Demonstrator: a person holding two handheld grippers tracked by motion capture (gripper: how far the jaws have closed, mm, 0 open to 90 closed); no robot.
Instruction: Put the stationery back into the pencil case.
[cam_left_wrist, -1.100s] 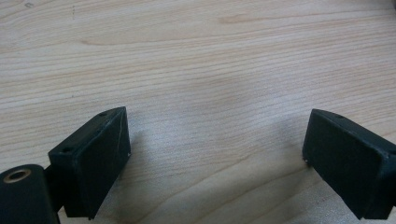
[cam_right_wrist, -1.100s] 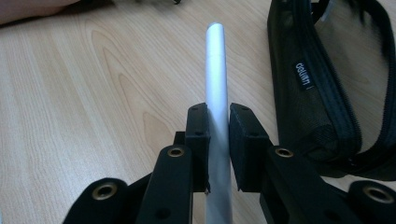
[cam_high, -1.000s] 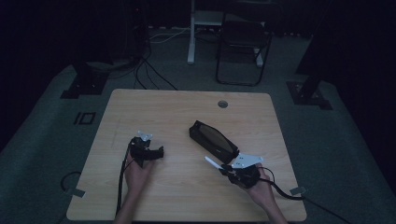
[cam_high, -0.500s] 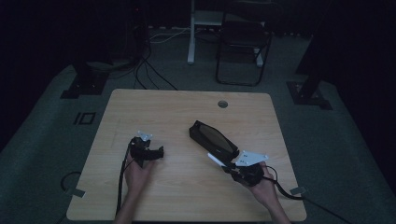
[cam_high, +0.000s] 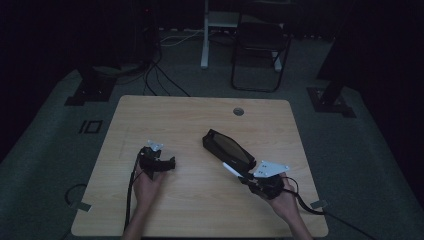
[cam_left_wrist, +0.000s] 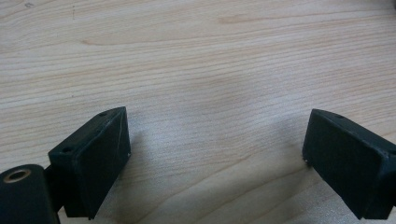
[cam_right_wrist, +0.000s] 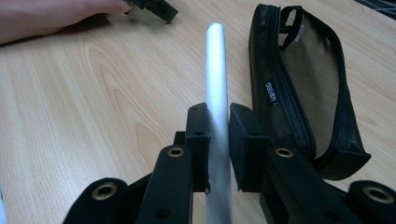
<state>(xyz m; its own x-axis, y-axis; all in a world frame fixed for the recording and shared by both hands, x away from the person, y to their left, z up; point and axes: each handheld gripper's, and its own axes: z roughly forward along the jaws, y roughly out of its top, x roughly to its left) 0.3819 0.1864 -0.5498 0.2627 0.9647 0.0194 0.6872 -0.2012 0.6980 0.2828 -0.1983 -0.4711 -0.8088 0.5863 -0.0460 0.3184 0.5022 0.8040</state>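
Gripping silver pen (cam_right_wrist: 217, 84) in right gripper (cam_right_wrist: 218, 122), at 7 o'clock of mesh pouch (cam_right_wrist: 308, 88), contents unclear; left gripper (cam_left_wrist: 215, 154) released.

The high view looks forward and down on the whole table (cam_high: 200, 120) from afar. The left gripper view faces bare wood closely. The right gripper view looks low along the tabletop, sharing the black pouch (cam_right_wrist: 303, 93) with the high view.

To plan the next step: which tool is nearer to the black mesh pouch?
Right. The right tool, shut on a silver pen, is beside the pouch; the left tool rests farther away, open.
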